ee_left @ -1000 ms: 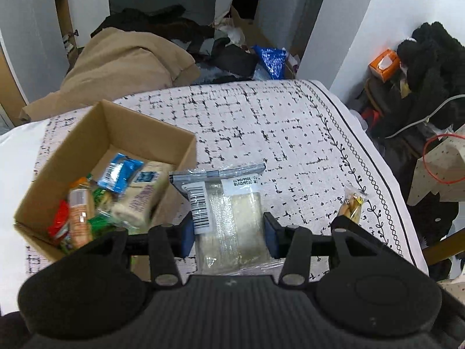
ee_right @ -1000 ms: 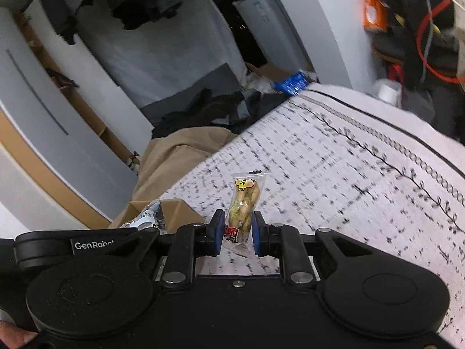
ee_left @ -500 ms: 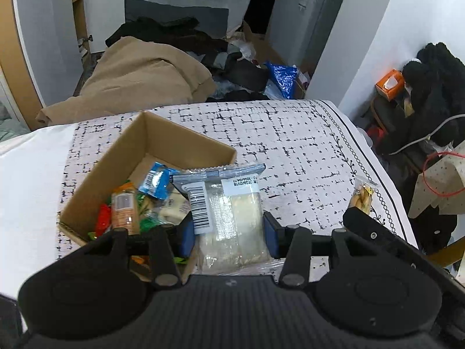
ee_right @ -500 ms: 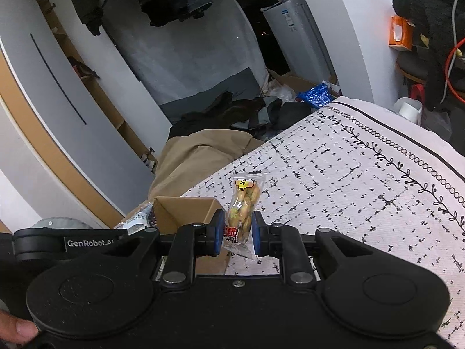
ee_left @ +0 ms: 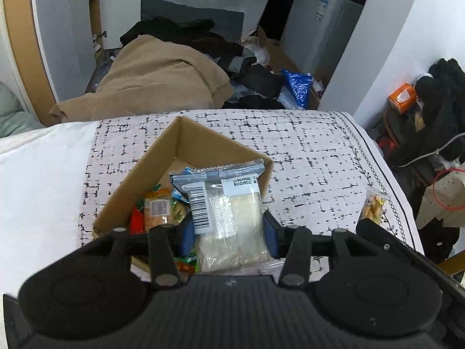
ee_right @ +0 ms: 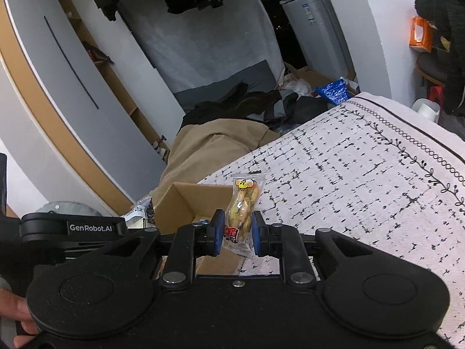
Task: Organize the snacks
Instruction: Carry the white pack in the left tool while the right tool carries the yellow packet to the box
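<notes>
My left gripper (ee_left: 228, 237) is shut on a clear white snack pack (ee_left: 228, 212) with a barcode label, held over the right side of an open cardboard box (ee_left: 162, 157). The box holds several colourful snack packets (ee_left: 155, 209). My right gripper (ee_right: 237, 232) is shut on a small clear pack of yellow-brown snacks (ee_right: 244, 203), held up above the table just right of the box (ee_right: 186, 200). That small pack also shows in the left wrist view (ee_left: 373, 205) at the right.
The table has a white cloth with black dashes (ee_left: 305, 157) and a plain white part at the left (ee_left: 40, 174). Beyond the far edge lie a tan blanket (ee_left: 162, 78), dark clothes and a blue bag (ee_left: 298, 85). A cluttered chair (ee_left: 430, 110) stands at the right.
Both grippers have risen and moved left toward the box with their packs. The white pack now hangs over the box's right side.
</notes>
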{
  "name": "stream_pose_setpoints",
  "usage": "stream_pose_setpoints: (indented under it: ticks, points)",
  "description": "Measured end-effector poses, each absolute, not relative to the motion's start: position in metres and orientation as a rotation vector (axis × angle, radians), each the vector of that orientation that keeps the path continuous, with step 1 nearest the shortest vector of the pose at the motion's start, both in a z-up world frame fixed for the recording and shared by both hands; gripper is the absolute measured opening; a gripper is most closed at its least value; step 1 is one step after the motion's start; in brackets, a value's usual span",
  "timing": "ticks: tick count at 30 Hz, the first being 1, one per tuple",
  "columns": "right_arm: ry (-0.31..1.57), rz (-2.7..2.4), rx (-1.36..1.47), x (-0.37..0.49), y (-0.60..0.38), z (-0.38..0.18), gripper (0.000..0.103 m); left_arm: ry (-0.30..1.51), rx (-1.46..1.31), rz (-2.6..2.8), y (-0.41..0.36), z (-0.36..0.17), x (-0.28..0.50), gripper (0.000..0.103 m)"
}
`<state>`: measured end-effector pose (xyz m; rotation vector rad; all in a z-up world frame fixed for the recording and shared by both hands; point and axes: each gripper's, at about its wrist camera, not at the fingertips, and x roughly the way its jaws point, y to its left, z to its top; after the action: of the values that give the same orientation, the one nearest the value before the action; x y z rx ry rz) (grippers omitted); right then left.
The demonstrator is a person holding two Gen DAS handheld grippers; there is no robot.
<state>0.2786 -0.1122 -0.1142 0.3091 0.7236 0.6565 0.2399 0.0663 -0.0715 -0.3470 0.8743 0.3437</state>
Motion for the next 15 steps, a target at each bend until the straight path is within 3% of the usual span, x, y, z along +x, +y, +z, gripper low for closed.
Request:
stream_pose_setpoints:
  ticks: [15]
  points:
    - [0.780, 0.696, 0.267, 0.285, -0.066, -0.127, 0.020, 0.926, -0.427, 0.380, 0.114, -0.102, 0.243, 0.047]
